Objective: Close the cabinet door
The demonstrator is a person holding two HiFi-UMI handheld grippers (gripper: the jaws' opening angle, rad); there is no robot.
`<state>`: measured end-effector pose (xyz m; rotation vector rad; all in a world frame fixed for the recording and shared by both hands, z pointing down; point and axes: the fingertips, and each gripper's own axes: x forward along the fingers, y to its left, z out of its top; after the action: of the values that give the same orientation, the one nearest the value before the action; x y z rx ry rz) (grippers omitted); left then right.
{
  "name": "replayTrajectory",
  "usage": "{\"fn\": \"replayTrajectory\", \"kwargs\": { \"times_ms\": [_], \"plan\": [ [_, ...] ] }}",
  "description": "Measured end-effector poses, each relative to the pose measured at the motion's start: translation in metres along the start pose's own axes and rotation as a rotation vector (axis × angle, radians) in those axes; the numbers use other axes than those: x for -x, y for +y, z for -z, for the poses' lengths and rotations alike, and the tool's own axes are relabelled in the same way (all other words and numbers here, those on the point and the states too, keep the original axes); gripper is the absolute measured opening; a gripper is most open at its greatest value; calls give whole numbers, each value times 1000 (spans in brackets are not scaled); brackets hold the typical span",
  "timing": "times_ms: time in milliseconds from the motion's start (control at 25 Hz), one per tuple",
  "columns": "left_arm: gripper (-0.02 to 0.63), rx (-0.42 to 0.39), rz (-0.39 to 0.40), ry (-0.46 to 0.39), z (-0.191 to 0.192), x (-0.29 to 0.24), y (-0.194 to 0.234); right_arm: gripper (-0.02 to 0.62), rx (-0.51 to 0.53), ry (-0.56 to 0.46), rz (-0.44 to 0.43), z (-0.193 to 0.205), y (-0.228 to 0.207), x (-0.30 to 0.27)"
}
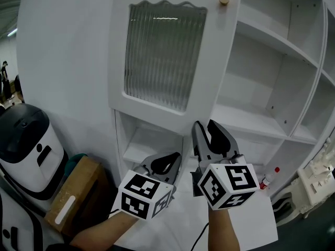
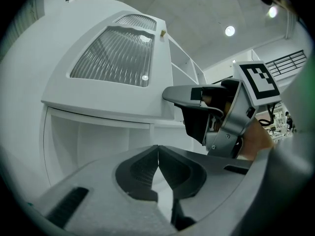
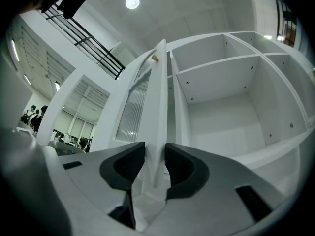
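The white cabinet door (image 1: 162, 51) with a ribbed glass pane and a small gold knob (image 1: 224, 0) stands partly open in front of the open shelves (image 1: 261, 61). My right gripper (image 1: 205, 123) reaches up to the door's lower corner. In the right gripper view the door (image 3: 158, 92) is edge-on and its edge fills the gap between both pads of that gripper (image 3: 155, 156). My left gripper (image 1: 175, 157) hangs lower and to the left, below the door. Its jaws meet with nothing between them (image 2: 158, 154).
A black-and-white machine (image 1: 26, 145) and a cardboard box (image 1: 73, 192) stand at the lower left beside the cabinet. A small red-capped bottle (image 1: 269, 178) and a white ornate piece (image 1: 314, 179) are at the lower right. People stand far off (image 3: 29, 114).
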<state>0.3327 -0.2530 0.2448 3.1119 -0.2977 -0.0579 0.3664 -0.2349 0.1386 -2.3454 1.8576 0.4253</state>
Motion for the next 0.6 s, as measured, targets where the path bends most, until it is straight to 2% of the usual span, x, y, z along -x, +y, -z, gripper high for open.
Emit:
{"fn": "replayTrajectory", "kwargs": {
  "times_ms": [200, 600],
  "plan": [
    [12, 4, -16, 4, 3, -10, 6, 137, -2, 1, -7, 4, -9, -9],
    [12, 12, -40, 15, 8, -25, 18, 150, 34, -2, 33, 8, -27, -26]
  ]
}}
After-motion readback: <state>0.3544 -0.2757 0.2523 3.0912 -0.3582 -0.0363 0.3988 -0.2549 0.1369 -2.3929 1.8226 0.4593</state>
